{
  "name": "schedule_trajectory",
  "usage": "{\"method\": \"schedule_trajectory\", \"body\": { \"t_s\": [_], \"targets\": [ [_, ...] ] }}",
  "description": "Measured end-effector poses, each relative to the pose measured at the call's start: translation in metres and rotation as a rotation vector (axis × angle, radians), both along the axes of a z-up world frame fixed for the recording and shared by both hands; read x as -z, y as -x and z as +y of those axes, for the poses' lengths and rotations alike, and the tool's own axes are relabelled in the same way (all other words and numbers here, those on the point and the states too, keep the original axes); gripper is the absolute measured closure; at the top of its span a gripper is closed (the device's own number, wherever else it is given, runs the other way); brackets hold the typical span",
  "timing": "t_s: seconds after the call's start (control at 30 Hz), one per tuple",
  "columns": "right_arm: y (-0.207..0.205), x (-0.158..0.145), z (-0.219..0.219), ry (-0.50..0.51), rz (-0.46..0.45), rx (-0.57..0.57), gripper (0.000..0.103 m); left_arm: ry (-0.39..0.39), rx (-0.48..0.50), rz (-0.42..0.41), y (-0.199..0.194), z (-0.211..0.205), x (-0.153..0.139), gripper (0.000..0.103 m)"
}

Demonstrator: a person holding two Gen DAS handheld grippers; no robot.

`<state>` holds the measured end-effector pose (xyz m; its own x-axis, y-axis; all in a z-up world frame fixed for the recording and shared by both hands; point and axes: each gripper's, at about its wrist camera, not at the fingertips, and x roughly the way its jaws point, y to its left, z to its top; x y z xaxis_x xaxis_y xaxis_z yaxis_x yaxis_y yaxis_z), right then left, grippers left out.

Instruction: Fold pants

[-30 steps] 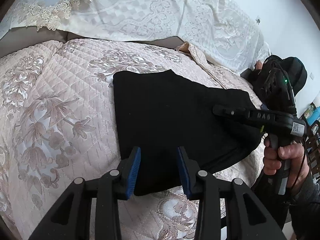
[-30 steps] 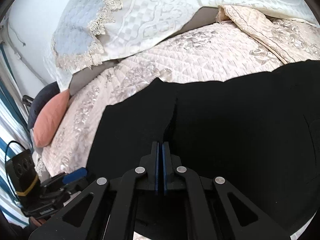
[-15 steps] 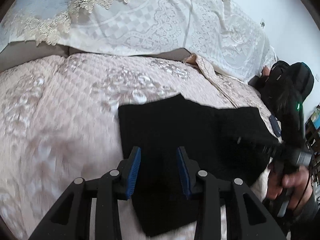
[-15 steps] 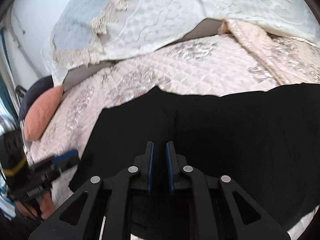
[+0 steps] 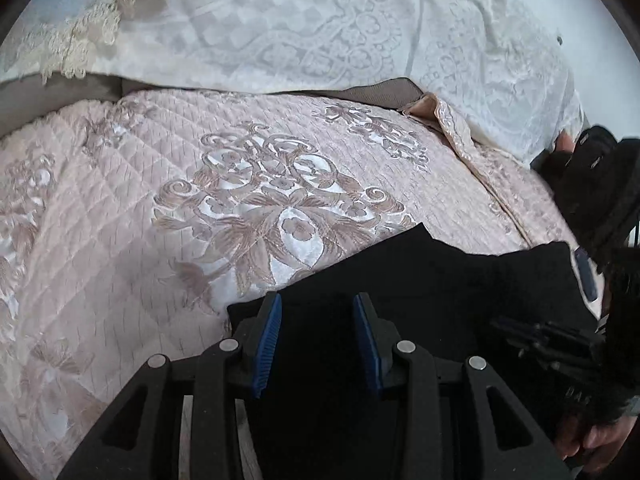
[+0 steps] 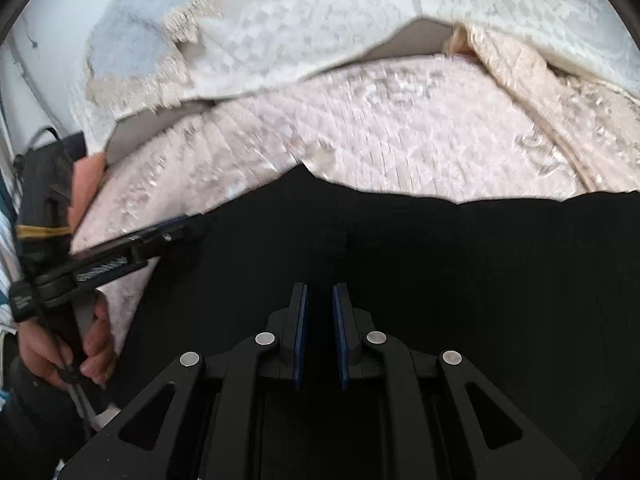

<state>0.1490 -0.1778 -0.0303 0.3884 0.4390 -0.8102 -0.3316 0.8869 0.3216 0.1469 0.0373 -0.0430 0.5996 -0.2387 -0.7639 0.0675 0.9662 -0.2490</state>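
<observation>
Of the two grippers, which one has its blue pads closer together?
The right gripper: only a narrow gap separates its pads, with nothing pinched. The left gripper stands clearly wider over the black pants.

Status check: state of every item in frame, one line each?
Pants: black, lying flat on the bed, already folded over, not gripped.
Left tongs: open, nothing between the pads, above the pants' edge.
Right tongs: slightly open, jaws have just been opening, nothing pinched between them.
Bedspread: pink quilted, spread out, one corner turned back near the pillows.
Pillows: covered with white lace cloth.
</observation>
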Motion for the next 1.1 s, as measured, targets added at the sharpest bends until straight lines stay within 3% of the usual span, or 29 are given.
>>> {"method": "schedule_trajectory", "body": {
  "t_s": [0.07, 0.2, 0.53, 0.63, 0.7, 0.83, 1.1],
  "targets": [
    [0.001, -0.005, -0.001, -0.013, -0.003, 0.008, 0.089, -0.004, 0.004, -0.022, 0.008, 0.0, -0.007, 0.063],
    [0.023, -0.017, -0.005, 0.003, -0.04, -0.006, 0.075, 0.009, 0.016, -0.06, 0.043, -0.001, -0.022, 0.063],
    [0.102, -0.033, 0.001, 0.055, -0.089, -0.056, 0.075, -0.044, 0.017, -0.082, 0.138, -0.01, -0.022, 0.063],
    [0.108, -0.027, 0.002, 0.067, -0.087, -0.062, 0.075, -0.032, 0.031, -0.038, 0.146, -0.015, -0.009, 0.063],
    [0.107, -0.015, 0.003, 0.12, -0.065, -0.056, 0.075, -0.069, 0.029, -0.058, 0.15, -0.021, -0.008, 0.063],
    [0.106, -0.017, -0.003, 0.107, -0.062, -0.048, 0.075, -0.057, 0.02, -0.048, 0.146, -0.025, -0.007, 0.06],
    [0.118, -0.017, -0.001, 0.151, -0.102, -0.063, 0.075, -0.133, 0.027, -0.077, 0.15, -0.035, -0.006, 0.056]
  ]
}}
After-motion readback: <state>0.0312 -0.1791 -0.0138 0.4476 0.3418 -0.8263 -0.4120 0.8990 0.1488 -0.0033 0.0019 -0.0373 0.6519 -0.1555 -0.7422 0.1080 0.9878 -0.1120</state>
